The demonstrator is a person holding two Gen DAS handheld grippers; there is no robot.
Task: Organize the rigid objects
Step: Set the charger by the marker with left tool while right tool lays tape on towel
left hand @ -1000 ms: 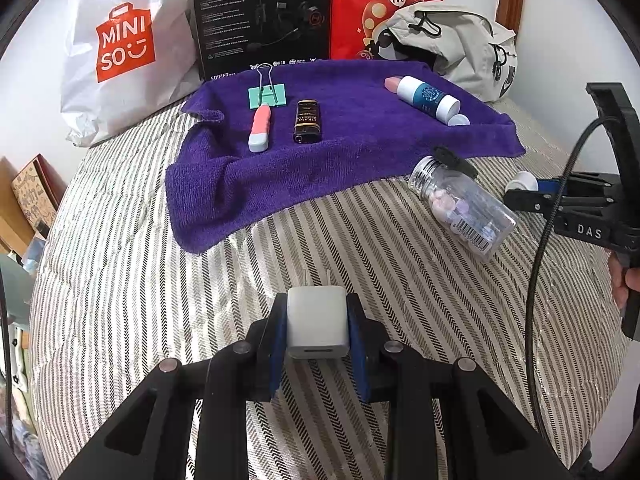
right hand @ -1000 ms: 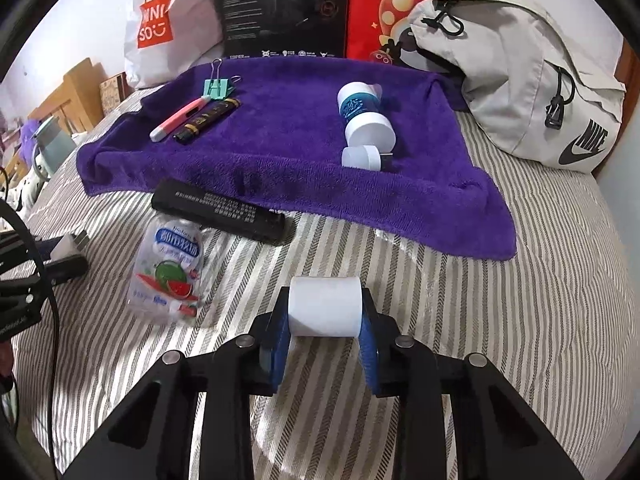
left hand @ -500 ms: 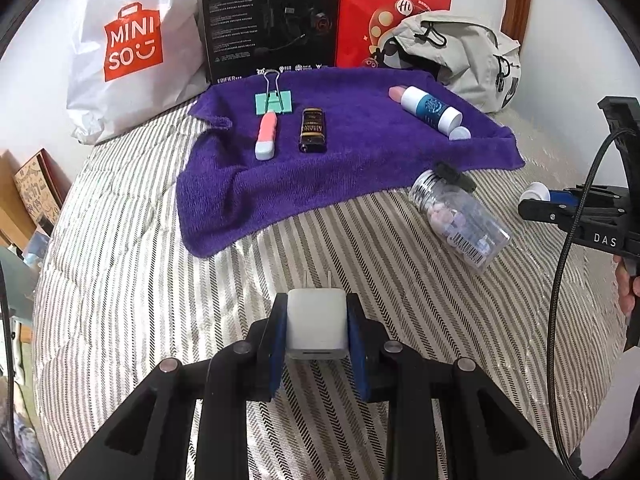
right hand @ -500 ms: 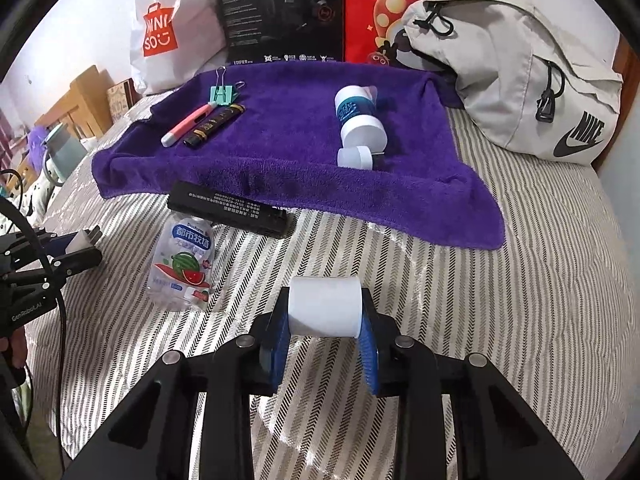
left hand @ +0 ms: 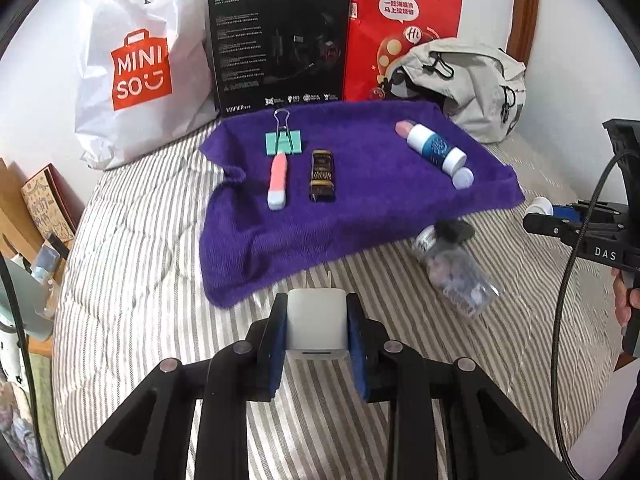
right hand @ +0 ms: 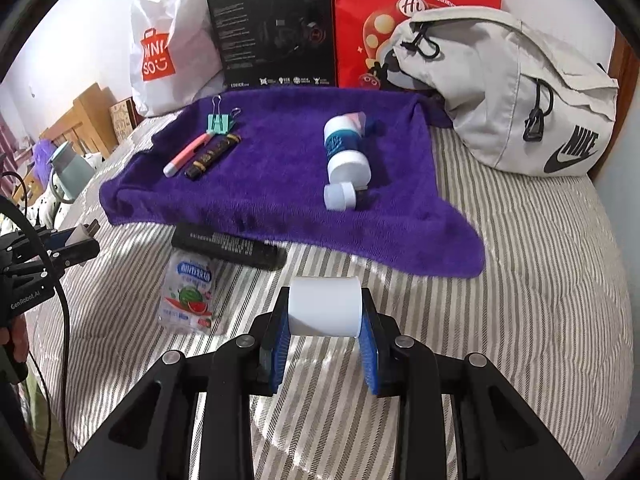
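Both grippers are loaded here. A white charger cube (left hand: 316,322) is clamped between the jaws of the left gripper (left hand: 317,332), prongs pointing forward toward the near edge of the purple towel (left hand: 360,208), which seems to be serving as the sorting spot on the striped bed (left hand: 132,264). A small white cylinder (right hand: 325,312) is pinched sideways by its flat ends in the right gripper (right hand: 326,322), probably because that way it can't roll out. Already lined up on the towel are a green binder clip (left hand: 283,141), a pink pen-like thing (left hand: 277,184) and a dark lighter-shaped item (left hand: 322,176), side by side, with a white-and-blue bottle (right hand: 345,148) and a small white cap (right hand: 339,196) further right. A clear candy bottle (right hand: 188,292) and a black remote (right hand: 228,246) are left off the towel on the bed, so those likely get moved later. Both held items are judged to be headed for free towel space.
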